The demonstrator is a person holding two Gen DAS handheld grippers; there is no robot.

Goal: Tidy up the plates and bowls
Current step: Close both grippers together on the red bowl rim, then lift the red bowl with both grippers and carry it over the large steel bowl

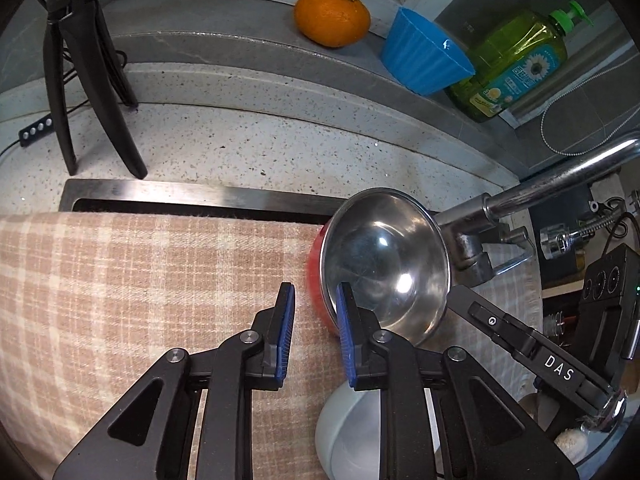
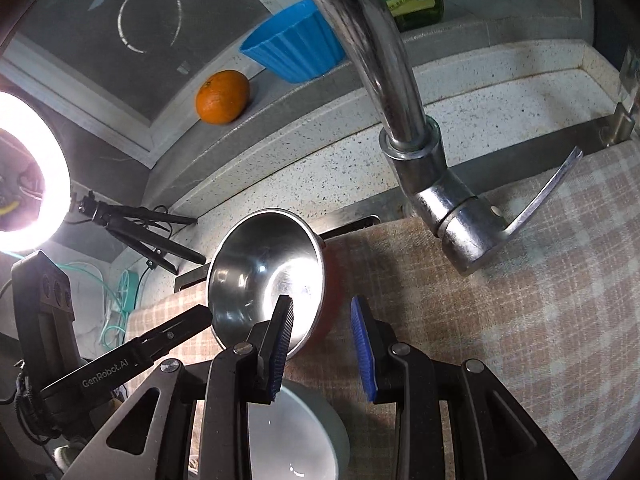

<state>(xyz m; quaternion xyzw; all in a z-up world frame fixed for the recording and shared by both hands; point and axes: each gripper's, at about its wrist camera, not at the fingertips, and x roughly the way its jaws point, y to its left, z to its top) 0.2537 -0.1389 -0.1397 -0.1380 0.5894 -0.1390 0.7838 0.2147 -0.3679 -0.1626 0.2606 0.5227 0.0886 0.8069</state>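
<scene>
Speckled pale stone counter (image 1: 240, 148) surrounds a sink covered by a beige checked cloth (image 1: 120, 280). On the cloth, at about 2 o'clock from the left gripper (image 1: 316, 330), sits a shiny steel bowl with a red outside (image 1: 384, 264); a pale grey bowl (image 1: 348, 436) lies at 6 o'clock below it. Both tools stand slightly apart and hold nothing. The right gripper (image 2: 322, 346) straddles the steel rim at 11 o'clock. I think it should close squarely on the rim before lifting. Only the right view shows the ring lamp (image 2: 28, 168).
</scene>
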